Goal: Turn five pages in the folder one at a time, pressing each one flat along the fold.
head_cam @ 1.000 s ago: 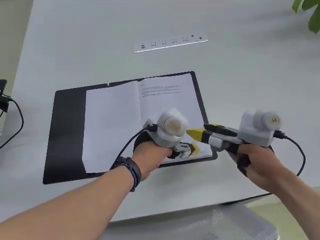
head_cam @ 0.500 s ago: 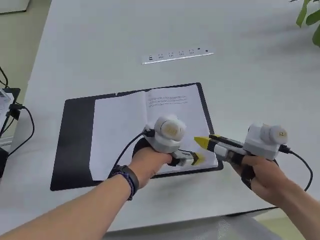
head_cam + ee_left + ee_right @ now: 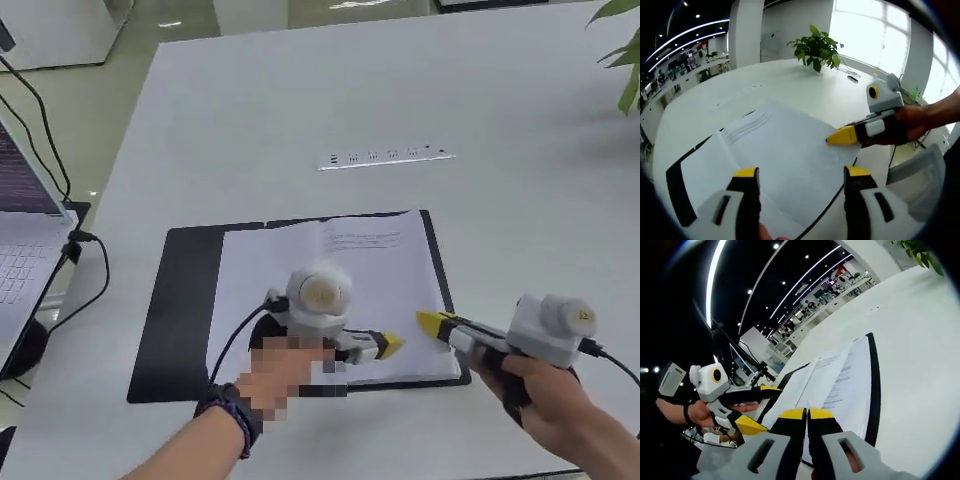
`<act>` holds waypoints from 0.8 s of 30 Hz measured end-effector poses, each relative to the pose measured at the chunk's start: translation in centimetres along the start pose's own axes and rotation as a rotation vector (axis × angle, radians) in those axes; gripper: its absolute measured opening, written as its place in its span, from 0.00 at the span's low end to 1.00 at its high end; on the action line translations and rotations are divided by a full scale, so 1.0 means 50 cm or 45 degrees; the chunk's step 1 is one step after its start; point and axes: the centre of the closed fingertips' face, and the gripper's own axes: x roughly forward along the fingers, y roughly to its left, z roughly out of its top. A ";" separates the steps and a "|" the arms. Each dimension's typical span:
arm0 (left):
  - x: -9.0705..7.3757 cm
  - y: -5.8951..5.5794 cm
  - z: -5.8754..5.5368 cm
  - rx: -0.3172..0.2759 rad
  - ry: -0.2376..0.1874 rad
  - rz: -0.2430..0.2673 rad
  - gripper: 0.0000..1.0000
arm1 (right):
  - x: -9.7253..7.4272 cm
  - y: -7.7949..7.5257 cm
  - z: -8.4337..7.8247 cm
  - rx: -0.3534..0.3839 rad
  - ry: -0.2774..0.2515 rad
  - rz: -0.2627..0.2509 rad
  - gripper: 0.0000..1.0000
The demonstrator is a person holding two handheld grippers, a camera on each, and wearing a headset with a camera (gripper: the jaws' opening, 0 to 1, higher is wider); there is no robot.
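Folder: the black folder (image 3: 183,315) lies open on the near part of the table, with its fold running away from the person and a bare black strip along its left edge.
Pages: the left page (image 3: 262,275) is plain white. The right page (image 3: 385,270) has a few printed lines at its top.
Left gripper: the left gripper (image 3: 388,345) is held in a hand reaching in from the lower left. It is low over the near part of the right page and points right. Its yellow-tipped jaws stand wide apart with nothing between them.
Right gripper: the right gripper (image 3: 430,322) is held in a hand at the lower right and points left at the right page's outer edge. Its jaws are closed tip to tip. Whether they nip the paper cannot be told.
Gap: the two yellow tips are near each other but apart.
Cable: a black cable (image 3: 232,335) runs from the left gripper across the left page.
Table: the white table (image 3: 250,110) has a power strip (image 3: 385,157) set into it beyond the folder.
Room: a laptop (image 3: 22,235) sits to the left and plant leaves (image 3: 625,50) show at the far right. The left gripper view shows bright windows behind the plant.
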 end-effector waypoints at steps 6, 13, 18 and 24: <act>-0.052 0.039 -0.010 -0.083 -0.054 0.087 0.68 | 0.004 0.004 -0.004 0.014 -0.007 -0.011 0.00; -0.099 0.065 -0.021 -0.177 -0.119 0.152 0.69 | 0.012 0.023 0.002 0.018 -0.016 -0.006 0.00; -0.120 0.085 -0.028 -0.191 -0.126 0.181 0.69 | 0.024 0.052 0.025 0.020 -0.052 0.022 0.00; -0.147 0.098 -0.028 -0.209 -0.156 0.207 0.70 | 0.048 0.080 0.031 0.016 -0.052 0.056 0.00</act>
